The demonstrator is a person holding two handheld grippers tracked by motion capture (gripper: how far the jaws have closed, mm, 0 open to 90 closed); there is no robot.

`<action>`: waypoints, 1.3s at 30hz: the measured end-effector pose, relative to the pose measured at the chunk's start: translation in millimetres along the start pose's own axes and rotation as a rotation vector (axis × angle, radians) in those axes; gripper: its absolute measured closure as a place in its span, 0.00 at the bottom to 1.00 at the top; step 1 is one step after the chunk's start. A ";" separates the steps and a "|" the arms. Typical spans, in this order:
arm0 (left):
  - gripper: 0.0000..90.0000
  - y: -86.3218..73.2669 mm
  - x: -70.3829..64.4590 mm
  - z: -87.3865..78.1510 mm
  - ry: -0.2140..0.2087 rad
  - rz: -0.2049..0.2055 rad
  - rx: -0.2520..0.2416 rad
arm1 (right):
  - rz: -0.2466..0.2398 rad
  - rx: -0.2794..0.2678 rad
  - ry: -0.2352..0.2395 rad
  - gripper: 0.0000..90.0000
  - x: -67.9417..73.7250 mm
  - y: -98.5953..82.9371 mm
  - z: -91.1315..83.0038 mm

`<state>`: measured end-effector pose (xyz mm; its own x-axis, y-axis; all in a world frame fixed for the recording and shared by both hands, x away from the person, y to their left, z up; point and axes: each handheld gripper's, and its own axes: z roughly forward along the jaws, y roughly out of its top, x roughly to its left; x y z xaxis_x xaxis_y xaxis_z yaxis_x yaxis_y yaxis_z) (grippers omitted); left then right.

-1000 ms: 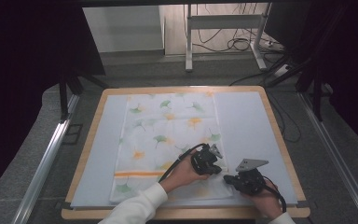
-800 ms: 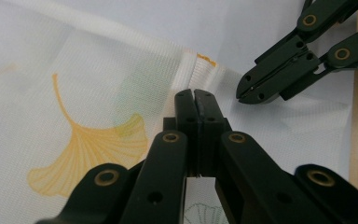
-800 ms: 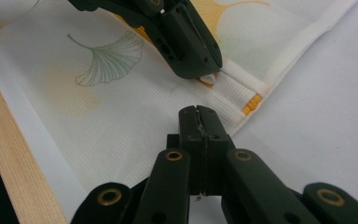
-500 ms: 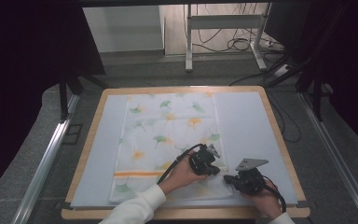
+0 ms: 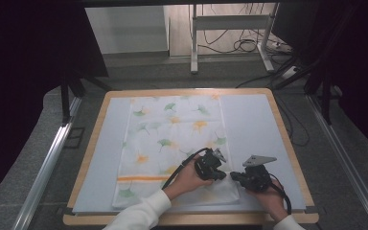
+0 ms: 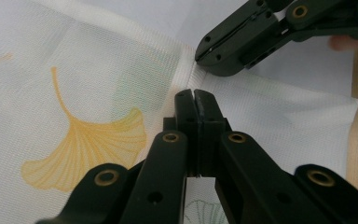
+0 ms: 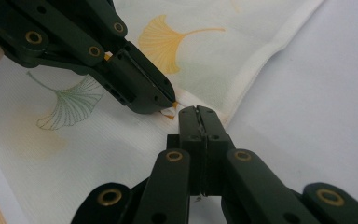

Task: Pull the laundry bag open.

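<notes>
Pinching the cloth [image 5: 172, 139] at its right edge near the front corner, both grippers sit almost as a second ago, left gripper [image 6: 195, 100] and right gripper [image 7: 196, 115] clenched tip to tip. The cloth lies flat on the table [image 5: 254, 120]; I judge the fold not yet begun.

Cloth [image 5: 172, 139]: thin white fabric, fine woven mesh texture, printed with ginkgo leaves in orange, green and pale yellow, plus one orange stripe across it near the person's end. Lies spread flat, long axis running away from the person, covering the left-centre of the pale mat. White hemmed edges. Near right corner region is disturbed: the right hem [image 7: 256, 60] runs in a raised ridge, and a fold line [image 6: 186, 70] crosses the fabric there, with a layer lying over another toward the corner [image 6: 349, 105]. Rest looks smooth, faint fold creases.
</notes>
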<state>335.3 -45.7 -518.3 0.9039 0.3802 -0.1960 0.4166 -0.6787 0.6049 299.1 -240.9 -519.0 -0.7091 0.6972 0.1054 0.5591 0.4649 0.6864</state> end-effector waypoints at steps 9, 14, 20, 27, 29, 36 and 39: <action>1.00 -2.6 -4.3 0.2 0.022 -0.039 -0.014 | 0.001 0.027 -0.019 1.00 3.4 1.6 2.5; 1.00 -5.4 -3.0 -0.4 0.013 -0.066 -0.030 | -0.004 0.026 -0.011 1.00 2.6 0.9 2.5; 1.00 -6.7 -3.2 -0.8 0.012 -0.078 -0.037 | 0.000 0.020 0.000 1.00 1.0 0.3 2.6; 1.00 -12.4 -1.3 -5.8 0.021 -0.081 -0.032 | -0.003 0.021 0.004 1.00 0.4 0.1 2.4; 1.00 -13.6 -1.2 -6.9 0.023 -0.082 -0.031 | -0.004 0.021 0.005 1.00 0.4 0.1 2.5; 1.00 -17.6 -1.1 -10.9 0.034 -0.078 -0.025 | -0.008 0.019 0.005 1.00 0.5 -0.3 2.3; 1.00 -21.4 -0.5 -14.0 0.038 -0.080 -0.025 | -0.013 0.018 0.005 1.00 0.5 -0.3 2.3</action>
<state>324.5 -22.6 -520.3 0.8632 0.4565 -0.2156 0.4845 -0.6293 0.6077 299.6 -239.4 -520.8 -0.7185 0.6882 0.1003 0.5575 0.4837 0.6748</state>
